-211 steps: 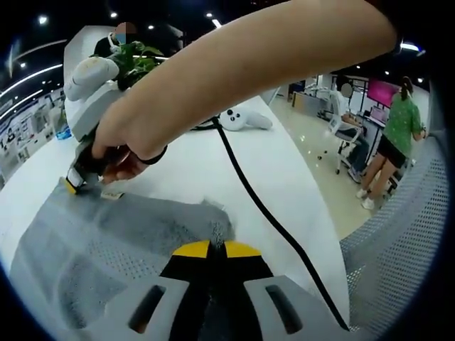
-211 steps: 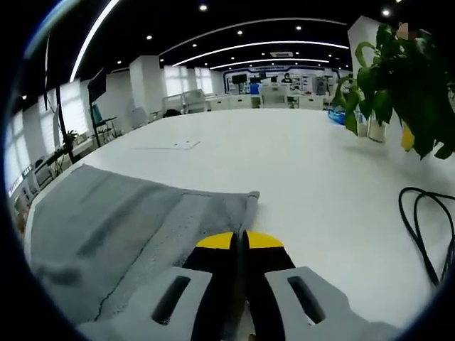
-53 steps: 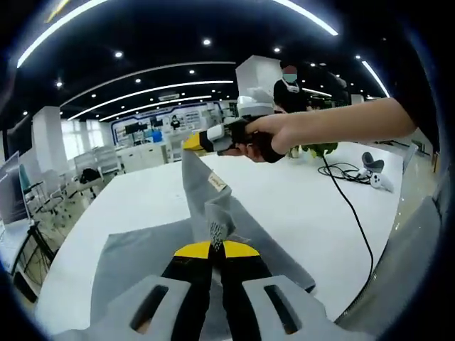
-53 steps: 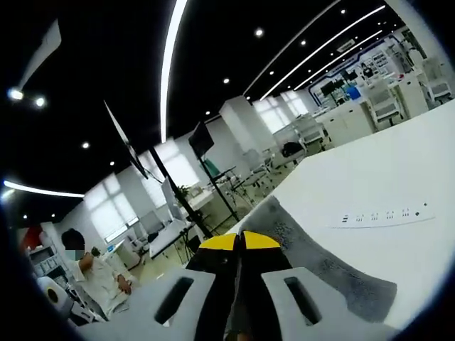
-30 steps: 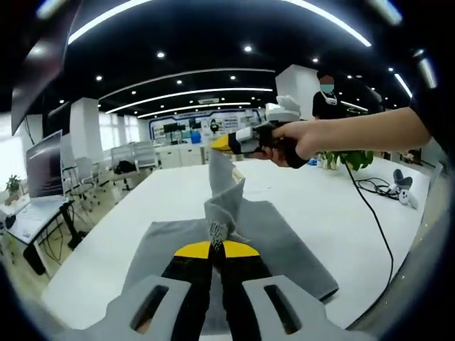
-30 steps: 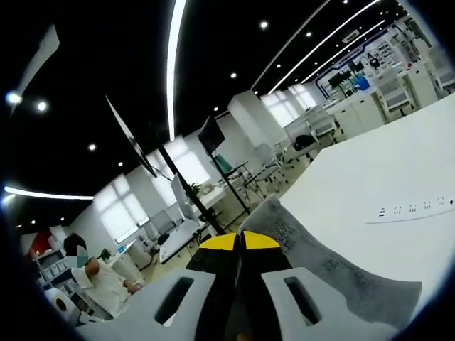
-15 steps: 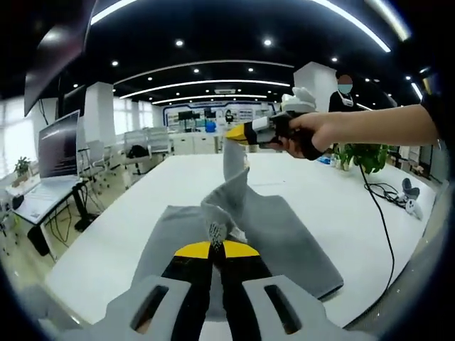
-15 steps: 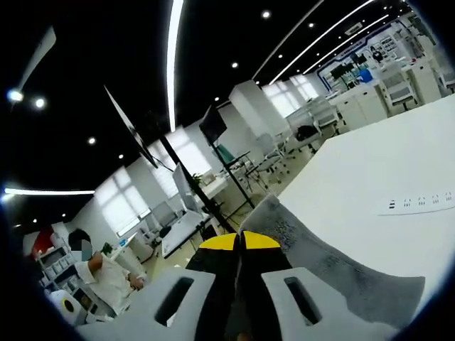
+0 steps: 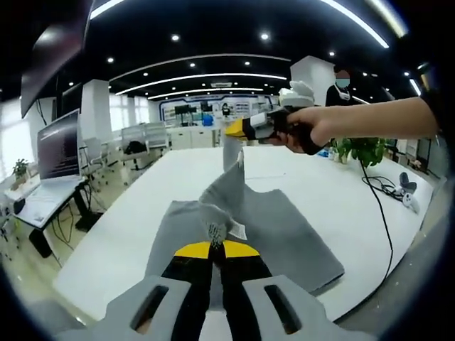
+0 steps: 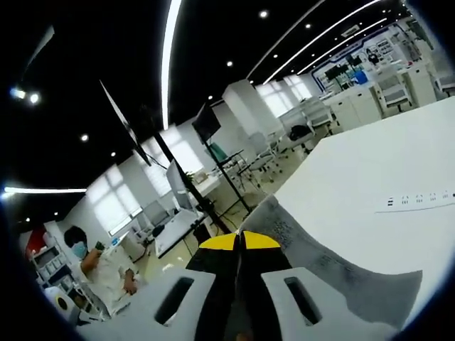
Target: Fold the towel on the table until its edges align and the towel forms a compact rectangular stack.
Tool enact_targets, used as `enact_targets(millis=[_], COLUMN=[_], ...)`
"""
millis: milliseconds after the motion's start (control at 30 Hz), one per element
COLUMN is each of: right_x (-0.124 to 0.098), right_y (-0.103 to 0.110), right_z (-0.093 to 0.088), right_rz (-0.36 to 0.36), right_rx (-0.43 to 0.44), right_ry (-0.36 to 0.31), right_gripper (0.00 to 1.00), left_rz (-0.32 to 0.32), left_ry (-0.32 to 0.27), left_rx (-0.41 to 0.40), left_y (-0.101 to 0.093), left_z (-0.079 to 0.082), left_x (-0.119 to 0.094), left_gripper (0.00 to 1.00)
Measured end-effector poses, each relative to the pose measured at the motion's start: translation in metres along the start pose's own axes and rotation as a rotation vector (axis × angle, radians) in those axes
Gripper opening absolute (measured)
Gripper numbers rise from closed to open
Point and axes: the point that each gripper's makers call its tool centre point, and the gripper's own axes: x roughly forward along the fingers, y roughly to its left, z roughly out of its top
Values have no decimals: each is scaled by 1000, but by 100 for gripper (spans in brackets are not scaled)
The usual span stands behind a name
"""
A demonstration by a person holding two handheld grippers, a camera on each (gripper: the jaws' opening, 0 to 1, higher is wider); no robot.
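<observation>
A grey towel lies on the white table, with one edge lifted off it. My left gripper is shut on a corner of the towel, whose bunched cloth rises just above its yellow tips. The right gripper, held by a hand, is shut on the other lifted corner farther back, and the cloth hangs between the two. In the right gripper view the right gripper is shut on the towel, which drapes down to the right over the table.
A black cable runs along the table's right side near a potted plant. A power strip lies on the table. Desks, monitors and chairs stand beyond the table's left edge. A seated person is at the far left.
Both grippers keep hold of the lifted towel edge. The lower layer now lies a little wider on the table, and the views have shifted slightly.
</observation>
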Motion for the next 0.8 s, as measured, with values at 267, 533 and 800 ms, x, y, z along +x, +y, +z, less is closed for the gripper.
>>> enact_targets(millis=[267, 533, 800], right_x=[19, 42, 74], right_y=[1, 2, 2], right_z=[-6, -6, -28], right_rz=[-29, -51, -65], right_rx=[-3, -33, -50], right_ry=[1, -13, 28], right_gripper=[0, 0, 0], left_rz=[-45, -65, -63], left_ry=[-1, -20, 6], left_rx=[-14, -17, -66], left_y=[10, 24, 38], left_z=[-4, 7, -13], left_x=[0, 2, 10], left_gripper=[4, 3, 4])
